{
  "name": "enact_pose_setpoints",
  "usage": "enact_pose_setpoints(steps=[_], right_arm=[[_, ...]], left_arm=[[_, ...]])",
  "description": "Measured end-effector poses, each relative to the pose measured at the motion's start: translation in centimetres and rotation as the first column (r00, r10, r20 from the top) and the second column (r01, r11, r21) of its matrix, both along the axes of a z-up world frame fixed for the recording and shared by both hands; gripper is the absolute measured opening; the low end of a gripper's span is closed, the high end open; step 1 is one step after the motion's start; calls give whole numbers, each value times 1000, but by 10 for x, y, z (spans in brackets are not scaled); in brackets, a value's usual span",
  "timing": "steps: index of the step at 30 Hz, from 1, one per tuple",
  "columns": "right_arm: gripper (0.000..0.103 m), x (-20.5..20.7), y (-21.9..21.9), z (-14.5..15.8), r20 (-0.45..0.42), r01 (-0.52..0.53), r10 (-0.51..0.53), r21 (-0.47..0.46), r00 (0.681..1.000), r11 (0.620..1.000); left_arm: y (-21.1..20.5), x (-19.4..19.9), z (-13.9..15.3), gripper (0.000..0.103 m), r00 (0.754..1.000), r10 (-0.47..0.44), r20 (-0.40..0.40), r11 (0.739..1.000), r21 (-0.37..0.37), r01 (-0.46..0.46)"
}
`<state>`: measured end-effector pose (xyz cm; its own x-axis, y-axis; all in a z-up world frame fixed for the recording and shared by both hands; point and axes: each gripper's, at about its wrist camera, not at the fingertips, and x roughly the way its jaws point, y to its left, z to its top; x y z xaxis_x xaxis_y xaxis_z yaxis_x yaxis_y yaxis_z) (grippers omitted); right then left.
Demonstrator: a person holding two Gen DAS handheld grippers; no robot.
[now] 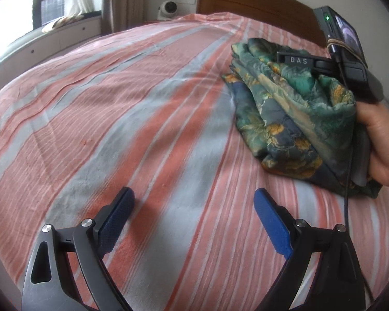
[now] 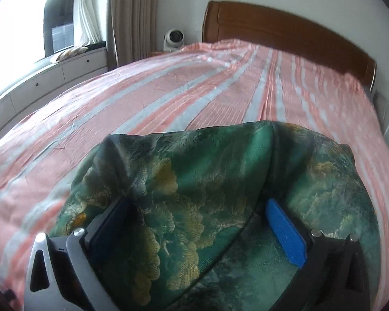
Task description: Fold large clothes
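- My left gripper [image 1: 194, 215] hangs over bare bedsheet [image 1: 116, 119] at the bottom of its own view, jaws spread wide with nothing between them.
- My right gripper [image 2: 198, 223] has its jaws apart too, but the green garment [image 2: 199, 171] bulges up between and around both fingers. I cannot tell from either view whether the pads are actually pinching any fabric, or whether the bundle is simply cradled against them.
- In the left view the garment [image 1: 293, 114] sits at the right of the frame, lying on the sheet as a thick, folded-over bundle, with the right gripper's body and my right hand [image 1: 381, 140] pressed against its right side.
- It looks like slippery, brocade-like cloth: deep green with yellow-gold floral patches and dark blue areas, several layers stacked with loose, uneven edges (no sleeve or collar that I can make out).
- My read is that the folding is well along and the step in hand is settling or tidying the bundle.
- To do it well, I would bring the left gripper across to the bundle's free side and steady it, so the layers do not slide apart.
- I would keep the bundle low on the sheet and square its ragged edges before letting go.
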<state>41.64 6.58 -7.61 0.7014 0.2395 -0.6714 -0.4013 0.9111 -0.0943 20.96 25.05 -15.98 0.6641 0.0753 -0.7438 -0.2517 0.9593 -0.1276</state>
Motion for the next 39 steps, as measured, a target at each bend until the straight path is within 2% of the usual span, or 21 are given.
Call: enact_pose_setpoints(steps=[6,19,22,25,28,31,32,34,35,36,37,39], right_arm=[[103,-3,-11,-6,22,-8,7,49,1000,999],[103,-8,-7,-3,43,-6,4,38,999,999],[103,-6,-5,2,20,0,-1,28,1000,1000],[103,-1,-6,25,-51,6,-4,28,999,1000],[103,-9,-25,77,-94,-14,27,129,995,991],[103,-38,-59,134,-42,-38,50,252,998,967],[103,-55,-79,156,-8,-56,61,299,998,953],[103,-79,-113,177,33,-67,59,345,998,936],[103,-88,-126,180,42,-62,51,354,998,933],[103,-98,-145,179,44,-45,32,357,999,933],[103,-103,-158,176,37,-26,14,354,999,935],[103,-113,-187,157,1,31,-34,343,999,939]], left_arm=[[-4,8,-2,95,999,-12,-36,999,35,13],[-7,11,-5,99,998,-29,-61,997,66,33],[-8,13,-7,100,998,-31,-57,997,64,34],[-2,9,-4,100,999,-38,-34,999,20,39],[18,0,10,99,999,-33,12,993,-115,35],[47,-6,45,99,992,-17,122,961,-271,50],[57,-1,62,99,987,-36,158,939,-331,87],[68,24,89,99,978,-98,182,886,-432,169],[69,39,101,99,971,-149,189,853,-472,223],[66,63,117,99,953,-226,201,803,-515,299],[60,82,128,99,940,-273,206,775,-531,341],[42,126,142,99,917,-353,183,746,-537,394]])
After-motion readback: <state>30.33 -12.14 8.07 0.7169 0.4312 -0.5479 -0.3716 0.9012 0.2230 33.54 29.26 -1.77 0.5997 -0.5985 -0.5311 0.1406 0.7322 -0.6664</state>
